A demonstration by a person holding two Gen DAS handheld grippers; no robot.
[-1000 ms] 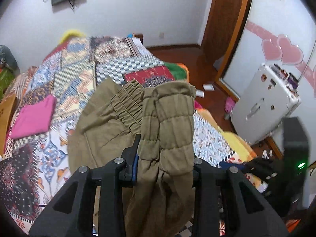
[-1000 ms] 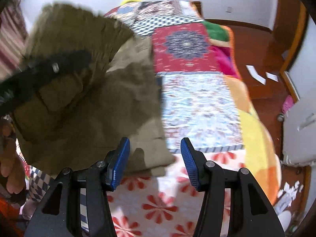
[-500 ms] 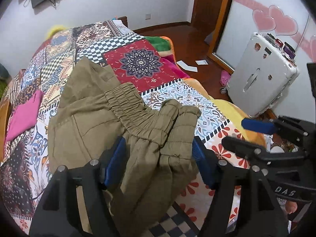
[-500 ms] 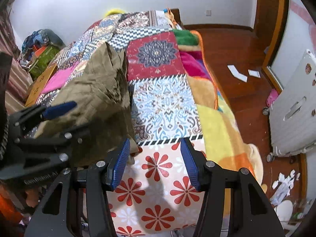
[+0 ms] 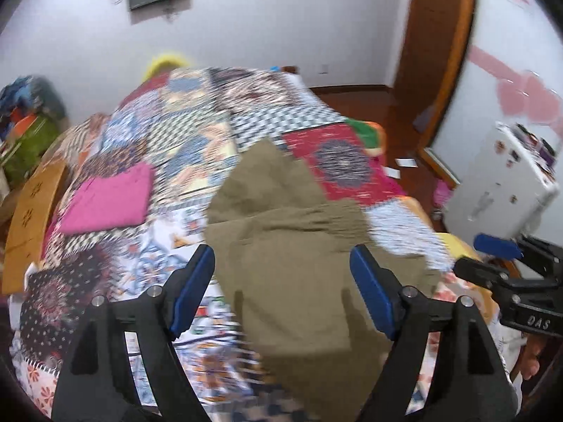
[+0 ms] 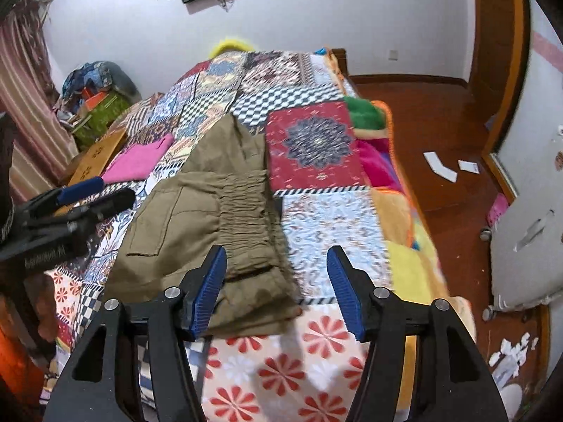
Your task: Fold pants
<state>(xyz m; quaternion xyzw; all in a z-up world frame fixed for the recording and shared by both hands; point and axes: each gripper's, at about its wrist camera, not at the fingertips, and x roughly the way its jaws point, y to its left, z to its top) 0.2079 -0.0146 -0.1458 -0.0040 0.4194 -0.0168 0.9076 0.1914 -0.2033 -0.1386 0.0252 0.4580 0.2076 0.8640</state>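
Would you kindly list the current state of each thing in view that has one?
olive pants: folded, lying on the bed, released.
left tool: open, jaws just opened, gripping nothing.
right tool: open, jaws just opened slightly, gripping nothing.
pink cloth: folded, flat on the bed.
white suitcase: closed.

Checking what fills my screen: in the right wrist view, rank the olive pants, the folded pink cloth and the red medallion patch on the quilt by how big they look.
1. Olive pants, clearly largest, though they lie nearest the camera.
2. Red medallion patch.
3. Folded pink cloth, smallest as seen, but farther off and foreshortened, so its rank against the patch is unsure.
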